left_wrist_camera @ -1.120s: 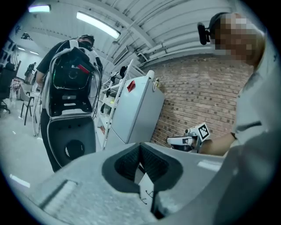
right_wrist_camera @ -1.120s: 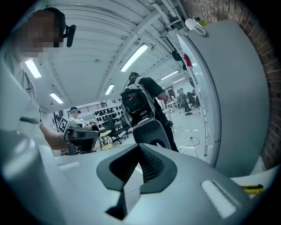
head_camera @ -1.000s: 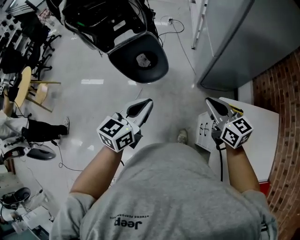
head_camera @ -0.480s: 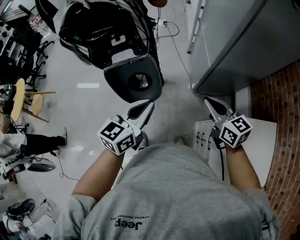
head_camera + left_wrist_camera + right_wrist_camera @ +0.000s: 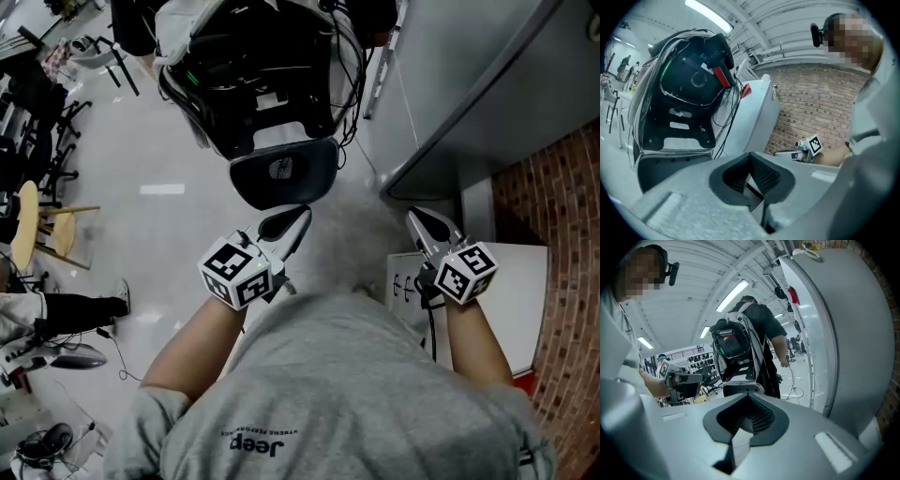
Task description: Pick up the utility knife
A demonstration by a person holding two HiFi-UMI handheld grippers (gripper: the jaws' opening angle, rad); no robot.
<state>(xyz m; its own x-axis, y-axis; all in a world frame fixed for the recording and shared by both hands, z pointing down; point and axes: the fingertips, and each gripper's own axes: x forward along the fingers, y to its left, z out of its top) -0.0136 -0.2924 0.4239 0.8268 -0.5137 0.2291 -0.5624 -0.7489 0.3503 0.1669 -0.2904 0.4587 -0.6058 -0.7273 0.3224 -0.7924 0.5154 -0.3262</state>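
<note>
Person: grey shirt point(image 5: 347, 394), seen from above, with both forearms held forward and a gripper in each hand.
Left gripper point(image 5: 298, 217): jaws pressed together with nothing between them. It hangs above the floor point(image 5: 141, 216) and points toward the dark rounded base point(image 5: 286, 169) of the machine.
Right gripper point(image 5: 417, 218): jaws closed tip to tip and empty. It sits above the left edge of the table point(image 5: 511, 281) and points toward the cabinet.
Knife: not made out in any view; the bare part of the table shows no tool.
Machine point(image 5: 253, 84): large black shell with cables hanging off it, standing straight ahead. A green glow shows inside it in both gripper views.
Cabinet point(image 5: 487, 84): tall and grey, ahead on the right, just beyond the table.
Wall point(image 5: 567, 244): brick, along the right side behind the table.
Table detail: a white panel point(image 5: 403, 281) with small dark marks lies at the left edge, just below the right gripper.
Chairs point(image 5: 37, 216): wooden seats and dark frames clustered at the far left.
Bystander point(image 5: 761, 329): a person in dark clothes stands at the machine, back turned, in the right gripper view.
Legs point(image 5: 75, 309): another person's dark trousers and shoe on the floor at the left edge.
</note>
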